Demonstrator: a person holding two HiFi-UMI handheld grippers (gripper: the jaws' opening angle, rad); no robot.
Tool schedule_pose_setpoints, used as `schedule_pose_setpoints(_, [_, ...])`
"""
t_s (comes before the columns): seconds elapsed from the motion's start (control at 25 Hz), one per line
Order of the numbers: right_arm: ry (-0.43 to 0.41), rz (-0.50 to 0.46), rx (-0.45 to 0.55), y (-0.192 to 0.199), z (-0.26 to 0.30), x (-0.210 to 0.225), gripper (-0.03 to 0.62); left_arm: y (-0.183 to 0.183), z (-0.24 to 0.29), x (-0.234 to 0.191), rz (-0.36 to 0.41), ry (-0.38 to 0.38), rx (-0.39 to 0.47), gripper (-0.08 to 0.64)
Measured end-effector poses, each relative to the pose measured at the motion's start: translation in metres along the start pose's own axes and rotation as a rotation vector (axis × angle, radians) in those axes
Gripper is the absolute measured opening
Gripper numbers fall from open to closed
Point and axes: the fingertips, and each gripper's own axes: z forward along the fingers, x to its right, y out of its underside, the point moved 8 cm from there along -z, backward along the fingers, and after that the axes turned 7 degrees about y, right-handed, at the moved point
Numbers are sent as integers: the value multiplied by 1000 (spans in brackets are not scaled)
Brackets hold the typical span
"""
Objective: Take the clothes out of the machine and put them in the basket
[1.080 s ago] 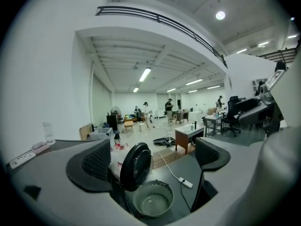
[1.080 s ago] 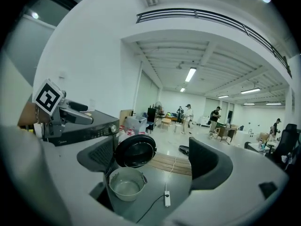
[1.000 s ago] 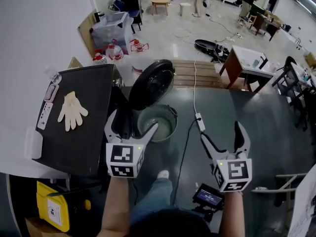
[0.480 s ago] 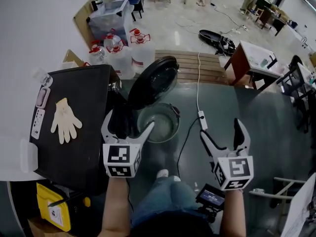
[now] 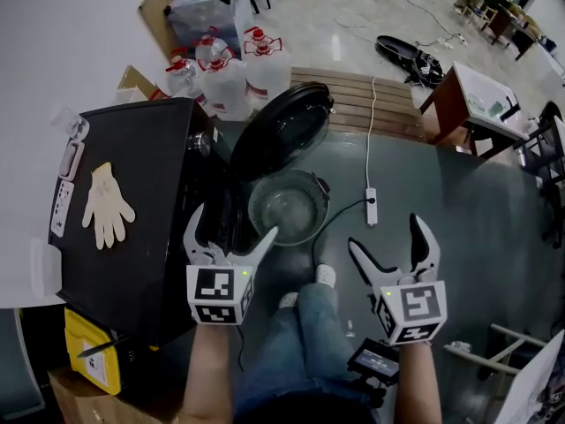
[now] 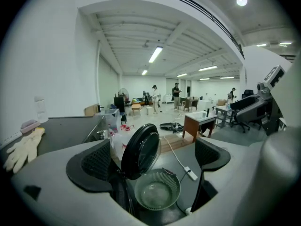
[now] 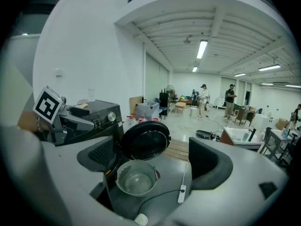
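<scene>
Jaws on left gripper [image 5: 232,228] and right gripper [image 5: 386,235] both gape wide and grip nothing in head view, low in frame; round basket [image 5: 265,223] sits on dark floor at centre, just beside black machine [image 5: 159,237] at left, under its open door [image 5: 282,135]. Left gripper view: jaws spread, basket low centre between them. Right gripper view: jaws spread, basket lower left of centre, machine at left.
</scene>
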Motion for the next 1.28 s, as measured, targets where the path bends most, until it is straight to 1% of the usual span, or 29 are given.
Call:
schedule_pose_setpoints(0.24, [-87,-28,-41,23,41,10,503,38,38,9,-42,-23,-79,563])
schedule_pose_setpoints(0.6, [-194,-31,-145,88,108,11,503,114,83,2,-94,-56,-180,563])
schedule_pose_setpoints(0.76, [-238,-33,-192,124,140,0,503,158,96,-6,-110,-82,-213,563])
schedule_pose_setpoints(0.88, [-290,-14,-211,144,162,-12,503,187,104,-10,-133,-90,-243,563])
schedule_pose_setpoints(1.04, [-351,1,-224,165,186,-33,503,218,112,-15,-135,-87,-272,563])
schedule_pose_setpoints(1.16, [-377,-14,-233,182,204,-47,503,242,122,-17,-140,-74,-295,563])
schedule_pose_setpoints(1.28, [-397,-19,-240,199,222,-59,503,259,131,-20,-151,-83,-306,563])
